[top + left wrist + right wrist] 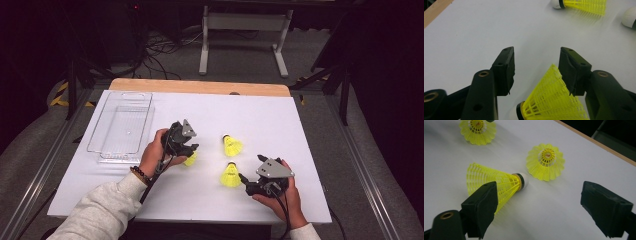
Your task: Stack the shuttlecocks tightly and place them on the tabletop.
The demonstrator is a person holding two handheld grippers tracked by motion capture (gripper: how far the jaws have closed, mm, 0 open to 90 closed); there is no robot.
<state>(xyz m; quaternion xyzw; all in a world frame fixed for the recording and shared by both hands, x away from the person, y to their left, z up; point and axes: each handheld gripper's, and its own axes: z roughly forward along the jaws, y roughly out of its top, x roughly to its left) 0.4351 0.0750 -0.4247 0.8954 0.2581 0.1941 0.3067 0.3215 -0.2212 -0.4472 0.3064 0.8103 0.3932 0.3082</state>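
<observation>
Three yellow shuttlecocks lie on the white table top (260, 120). One shuttlecock (190, 159) lies between the jaws of my left gripper (192, 150). In the left gripper view, the left gripper (537, 51) stands open. This shuttlecock's skirt (551, 100) rests against the right-hand jaw, with a gap to the other jaw. My right gripper (244, 183) is open wide. A second shuttlecock (496, 182) lies on its side just ahead of the left-hand jaw of the right gripper (539, 187), and nothing is between the jaws. The third shuttlecock (232, 146) lies in the middle.
A clear plastic tray (122, 127) lies at the back left of the table. A wooden edge (200, 86) runs along the far side. Cables and a desk frame (245, 30) are on the floor beyond.
</observation>
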